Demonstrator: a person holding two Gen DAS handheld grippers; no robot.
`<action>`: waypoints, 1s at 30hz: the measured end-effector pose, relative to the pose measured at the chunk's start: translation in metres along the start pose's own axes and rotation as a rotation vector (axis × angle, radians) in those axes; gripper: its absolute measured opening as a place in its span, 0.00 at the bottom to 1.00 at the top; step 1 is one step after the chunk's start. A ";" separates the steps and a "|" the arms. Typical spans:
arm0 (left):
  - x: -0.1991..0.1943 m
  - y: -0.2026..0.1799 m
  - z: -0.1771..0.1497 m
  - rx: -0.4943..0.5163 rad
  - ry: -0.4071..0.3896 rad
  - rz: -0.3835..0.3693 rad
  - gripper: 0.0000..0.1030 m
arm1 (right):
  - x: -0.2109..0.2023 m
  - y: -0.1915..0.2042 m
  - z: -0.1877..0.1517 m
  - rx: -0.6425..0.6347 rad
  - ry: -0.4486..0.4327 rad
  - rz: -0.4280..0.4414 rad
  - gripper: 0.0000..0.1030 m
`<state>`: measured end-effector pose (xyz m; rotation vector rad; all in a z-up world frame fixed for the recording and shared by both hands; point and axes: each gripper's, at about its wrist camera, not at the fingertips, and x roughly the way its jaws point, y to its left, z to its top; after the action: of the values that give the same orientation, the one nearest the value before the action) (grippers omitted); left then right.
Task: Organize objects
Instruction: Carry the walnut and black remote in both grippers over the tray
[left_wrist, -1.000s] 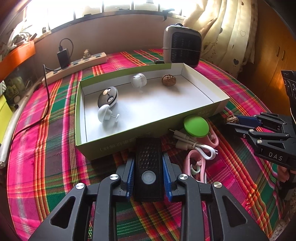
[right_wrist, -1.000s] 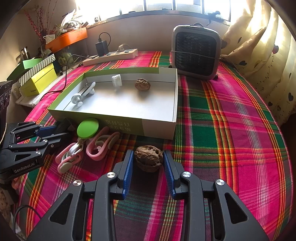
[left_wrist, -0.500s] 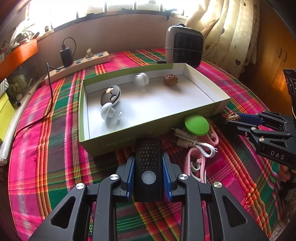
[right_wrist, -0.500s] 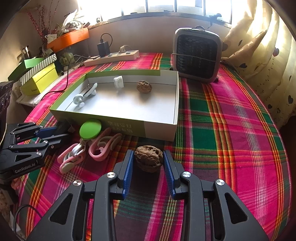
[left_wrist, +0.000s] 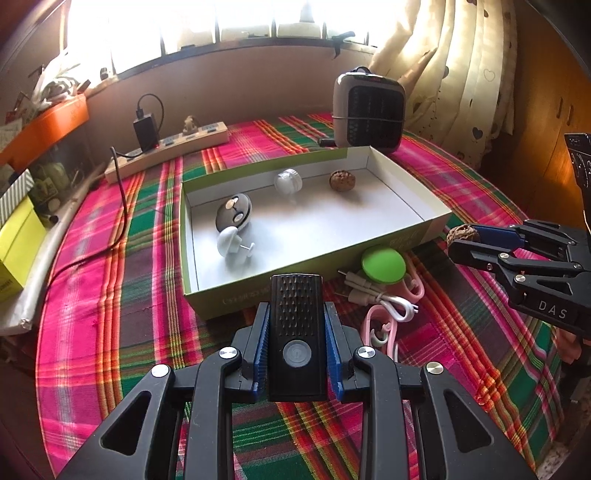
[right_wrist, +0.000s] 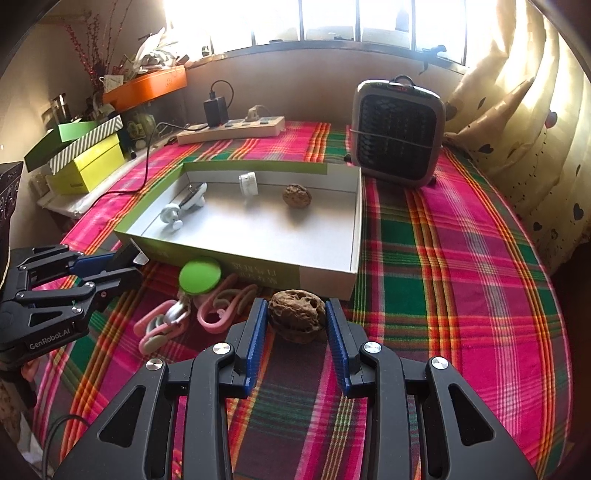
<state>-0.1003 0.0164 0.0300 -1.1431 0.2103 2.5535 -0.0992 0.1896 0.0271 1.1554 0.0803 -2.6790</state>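
Gripping remote (left_wrist: 296, 332) (right gripper (right_wrist: 296, 325): walnut (right_wrist: 295, 315))

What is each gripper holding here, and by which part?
Left gripper: a black remote, clamped by its long sides. Right gripper: a walnut, pinched across its sides.

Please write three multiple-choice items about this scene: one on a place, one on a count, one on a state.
1. Where does the green disc lie?
A. inside the box
B. on the cloth in front of the box
C. on the heater

2. How many walnuts are visible?
A. one
B. two
C. four

3. What do the left tongs hold?
A. a black remote
B. a walnut
C. nothing

Answers: B, it rests outside the front wall; B, one in the box, one between the right tongs; A, the remote sits clamped between the blue pads.
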 end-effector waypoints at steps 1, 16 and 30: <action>-0.002 0.000 0.001 -0.004 -0.002 -0.006 0.24 | -0.001 0.001 0.001 -0.003 -0.002 0.000 0.33; -0.010 0.003 0.027 -0.019 -0.035 0.008 0.24 | -0.015 0.007 0.032 -0.042 -0.064 0.013 0.33; 0.014 0.005 0.058 -0.039 -0.029 0.009 0.24 | 0.020 -0.006 0.080 -0.059 -0.057 -0.028 0.33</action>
<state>-0.1513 0.0304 0.0588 -1.1208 0.1603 2.5911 -0.1708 0.1813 0.0678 1.0680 0.1665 -2.7123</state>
